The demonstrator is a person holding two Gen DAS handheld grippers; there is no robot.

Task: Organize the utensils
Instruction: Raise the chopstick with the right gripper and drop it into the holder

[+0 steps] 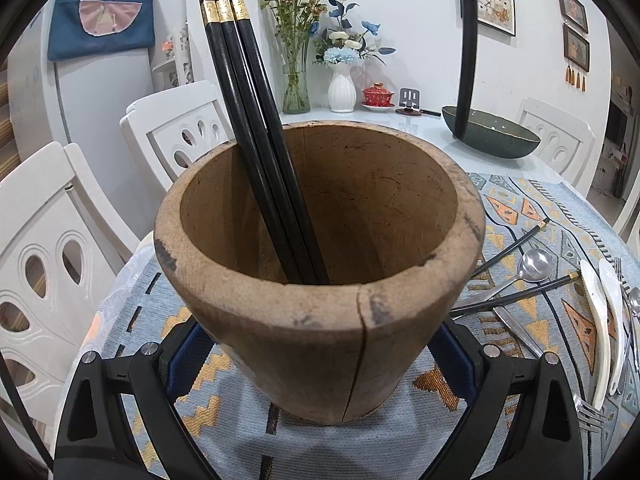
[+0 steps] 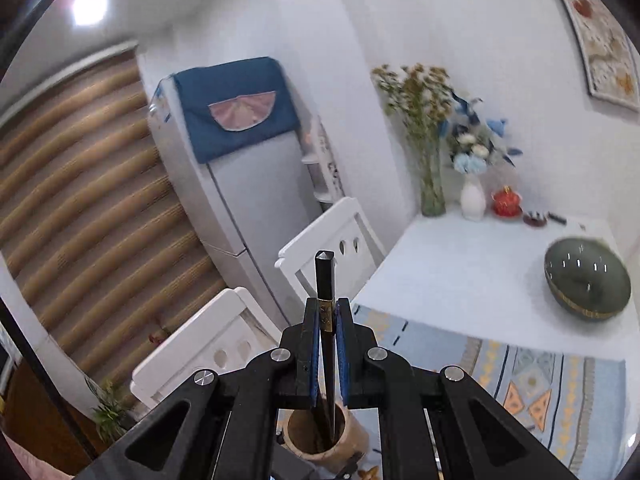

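Room: white-walled dining corner with a tall grey fridge (image 2: 240,216) under a blue cloth cover, white carved chairs (image 1: 48,264) pushed in, vases of flowers by the wall; all background to the sorting.
Tabletop: white tabletop (image 2: 460,264) with a pale blue woven runner (image 1: 532,320) patterned in orange triangles, which marks the working patch where the cutlery lies.
Holder: large round worn wooden pot (image 1: 320,280), cracked down its front, standing upright on the runner as the collecting vessel.
Left tongs: left tongs (image 1: 320,364) stand apart on either side of the pot's base, blue pads near its wall; contact is not clear, so I judge them bracing it against tipping.
Right tongs: right tongs (image 2: 328,344) are clamped together on a black chopstick with a gold band (image 2: 326,320), held near its top end, upright, high above the pot, probably lined up for dropping in.
Sorted: three black gold-banded chopsticks (image 1: 256,128) lean inside the pot against its far-left rim.
Unsorted: two more black chopsticks (image 1: 516,296), a silver metal spoon (image 1: 534,266), two white ceramic spoons (image 1: 604,328) and a steel fork (image 1: 588,412) lie loose on the runner, right of the pot.
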